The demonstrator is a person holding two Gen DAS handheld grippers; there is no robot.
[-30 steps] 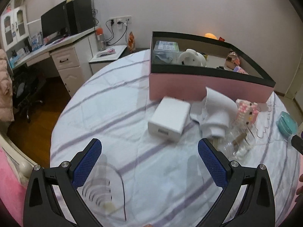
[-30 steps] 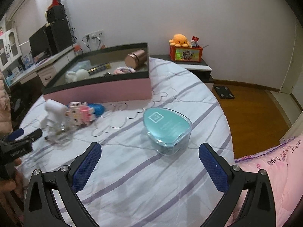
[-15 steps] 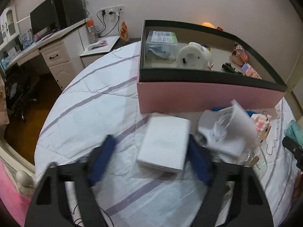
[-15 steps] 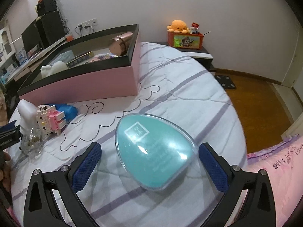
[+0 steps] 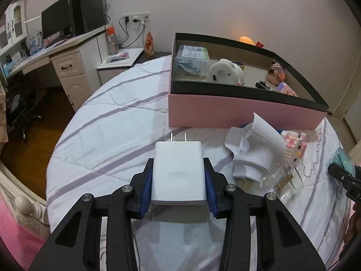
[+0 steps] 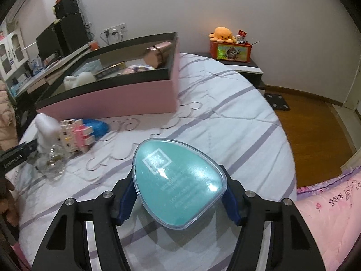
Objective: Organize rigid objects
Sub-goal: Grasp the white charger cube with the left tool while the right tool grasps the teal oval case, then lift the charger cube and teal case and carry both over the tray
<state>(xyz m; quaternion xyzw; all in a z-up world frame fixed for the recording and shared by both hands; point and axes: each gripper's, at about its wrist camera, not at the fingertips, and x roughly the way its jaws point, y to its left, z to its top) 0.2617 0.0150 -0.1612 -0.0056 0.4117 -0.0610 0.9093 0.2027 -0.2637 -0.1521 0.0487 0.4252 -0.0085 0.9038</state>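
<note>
Clamping a white charger (image 5: 178,171) between its blue pads (image 5: 146,184), the left gripper (image 5: 178,180) has its jaws closed in to the charger's width, 1 pad on each long side. The charger's 2 metal prongs point toward the pink box (image 5: 243,110), which stands on the striped bedspread (image 5: 108,140) beyond it. The charger looks lifted off the bedspread, though how far cannot be told.

Over on the right, the right gripper (image 6: 179,192) has its jaws drawn in against a teal egg-shaped case (image 6: 178,185) with a clear rim, the narrow end pointing toward the pink box (image 6: 117,97). Its shadow falls on the bedspread (image 6: 225,117) beneath.

In front of the pink box, touching one another in a loose cluster, lie a white cup-like holder (image 5: 255,153) tipped on its side, a pink-and-white block figure (image 5: 295,144), a clear glass bottle (image 5: 284,180) and a blue item (image 6: 96,127). Inside the pink box sit a clear plastic container (image 5: 191,61), a white animal toy (image 5: 225,73) and a rose-gold cylinder (image 6: 158,53).
</note>
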